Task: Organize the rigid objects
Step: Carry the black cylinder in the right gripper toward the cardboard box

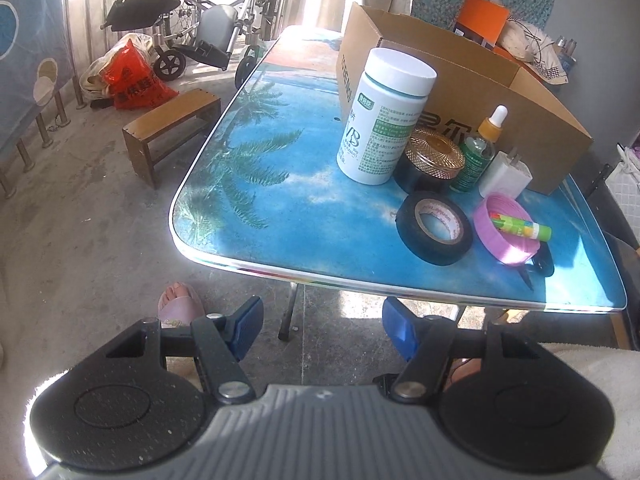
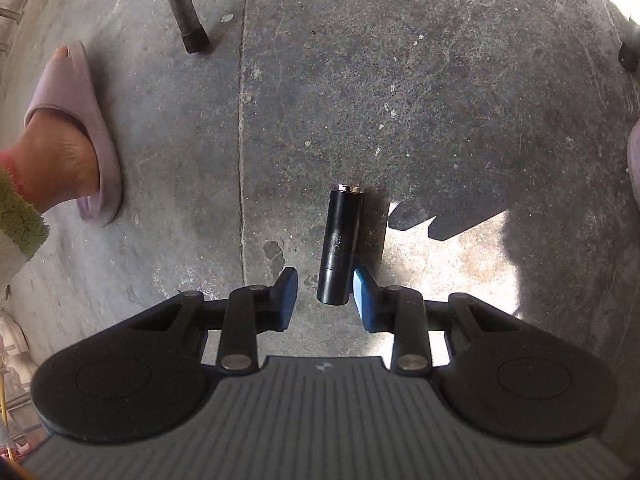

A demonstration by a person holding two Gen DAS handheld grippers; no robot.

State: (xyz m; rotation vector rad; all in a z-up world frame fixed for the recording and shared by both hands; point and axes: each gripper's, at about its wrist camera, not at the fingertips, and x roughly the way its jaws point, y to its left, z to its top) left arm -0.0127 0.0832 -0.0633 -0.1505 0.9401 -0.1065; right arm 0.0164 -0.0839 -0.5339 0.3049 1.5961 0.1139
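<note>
My right hand-held gripper point(image 2: 324, 298) points almost straight down at the floor point(image 2: 400, 80), its jaws narrowly parted with the near end of a black tube point(image 2: 340, 244) between them. The tube lies flat on the concrete, silver cap point(image 2: 351, 188) pointing away from me, close against my right pad point(image 2: 362, 300) while the left pad stands clear, so nothing is gripped yet. To do this well I judge I should shift slightly so the tube sits centred, reach further along its body so the pads bite more than the very end, and close squarely across it; a smooth round tube may roll or squirt out if pinched off-centre. My slipper point(image 2: 80, 120) and a table leg point(image 2: 184, 8) lie further off, well apart from the tube. My left hand-held gripper point(image 1: 322, 326) hangs empty before the surface point(image 1: 280, 208), jaws about half open. Beyond its edge sit the black tape point(image 1: 434, 228), pink ring point(image 1: 506, 228), white bottle point(image 1: 384, 116), and behind them the open box point(image 1: 520, 120), likely where the tube belongs.
</note>
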